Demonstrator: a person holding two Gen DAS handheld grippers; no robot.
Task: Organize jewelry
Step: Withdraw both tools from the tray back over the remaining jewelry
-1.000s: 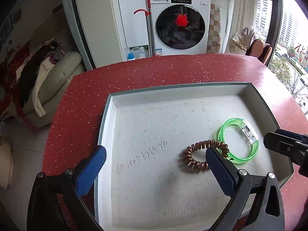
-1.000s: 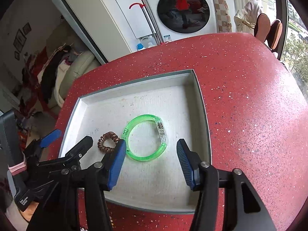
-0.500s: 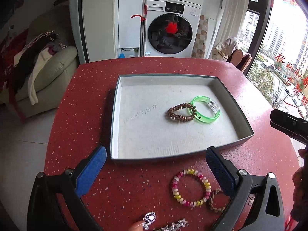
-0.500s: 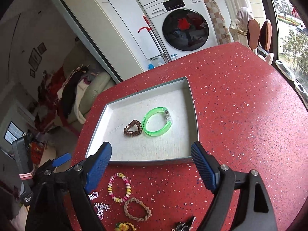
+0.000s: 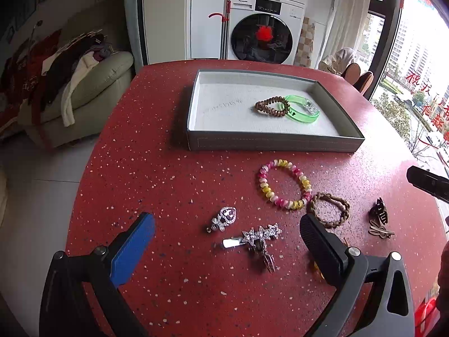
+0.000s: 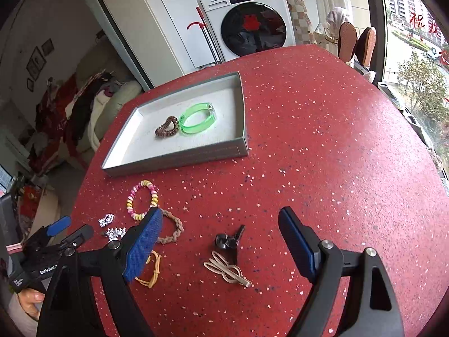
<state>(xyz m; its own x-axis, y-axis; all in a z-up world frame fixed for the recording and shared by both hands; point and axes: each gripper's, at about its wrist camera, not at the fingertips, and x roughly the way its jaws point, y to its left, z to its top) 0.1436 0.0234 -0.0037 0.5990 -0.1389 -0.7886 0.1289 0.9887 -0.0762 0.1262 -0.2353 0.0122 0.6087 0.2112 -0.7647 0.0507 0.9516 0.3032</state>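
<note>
A grey tray [image 5: 269, 141] [image 6: 179, 158] on the red table holds a brown coil hair tie [image 5: 272, 106] [image 6: 167, 127] and a green bangle [image 5: 304, 109] [image 6: 197, 118]. In front of the tray lie a pink-yellow bead bracelet [image 5: 283, 184] [image 6: 141, 200], a braided brown band [image 5: 329, 209] [image 6: 175, 229], a heart brooch [image 5: 224, 218], a star clip [image 5: 252, 237], a dark claw clip [image 6: 228, 240] and a beige bow clip [image 6: 226, 271]. My left gripper [image 5: 227, 243] is open above the star clip. My right gripper [image 6: 221, 245] is open over the claw clip, holding nothing.
A yellow hair band [image 6: 151, 271] lies partly behind my right gripper's left finger. A washing machine [image 5: 263, 32] stands beyond the table, a sofa piled with clothes [image 5: 70, 84] to the left, a window on the right. A hand [image 6: 29, 302] holds the left gripper.
Both grippers have pulled back from the tray toward the table's near side; the loose jewelry has come into view. The right gripper's jaws opened wider, leaving the green bangle in the tray.
</note>
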